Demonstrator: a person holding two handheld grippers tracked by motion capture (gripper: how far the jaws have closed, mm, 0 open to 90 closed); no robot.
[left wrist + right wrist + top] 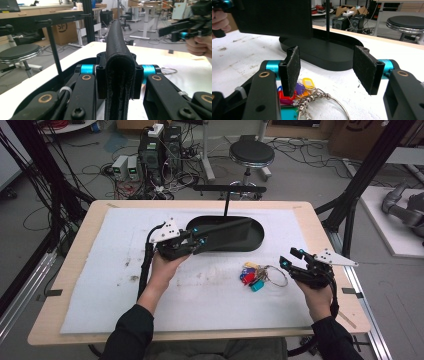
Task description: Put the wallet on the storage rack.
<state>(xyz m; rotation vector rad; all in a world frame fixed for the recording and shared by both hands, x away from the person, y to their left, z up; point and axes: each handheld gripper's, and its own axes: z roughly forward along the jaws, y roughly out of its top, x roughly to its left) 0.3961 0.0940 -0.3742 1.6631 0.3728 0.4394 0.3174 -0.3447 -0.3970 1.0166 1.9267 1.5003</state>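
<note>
Right gripper (325, 72): jaws spread wide, nothing between the pads (292, 67); it hangs low over the bunch of keys (312, 100), whose coloured tags and large ring lie on the white mat (242, 62) right under and in front of it. In the high view the same gripper (292, 262) sits just to the right of the keys (257, 275), near but apart.

Left gripper (116, 72): clenched on a flat black wallet (117, 57), held edge-up so the folded spine runs away from the camera. From above, this gripper (192, 242) carries the wallet (225, 226) out over the black oval tray (252, 240) of a stand whose thin post (226, 202) rises from the tray's far edge to a crossbar.

Risks, judged:
- Wallet is gripped at one end only; the long free end could sag or twist out of the jaws if the hand tilts, and drop short onto the tray rim
- Swinging it further could knock the post
- Keys are loose and tangled; closing on a single tag may leave the ring dangling, or drag the bunch across the mat
</note>
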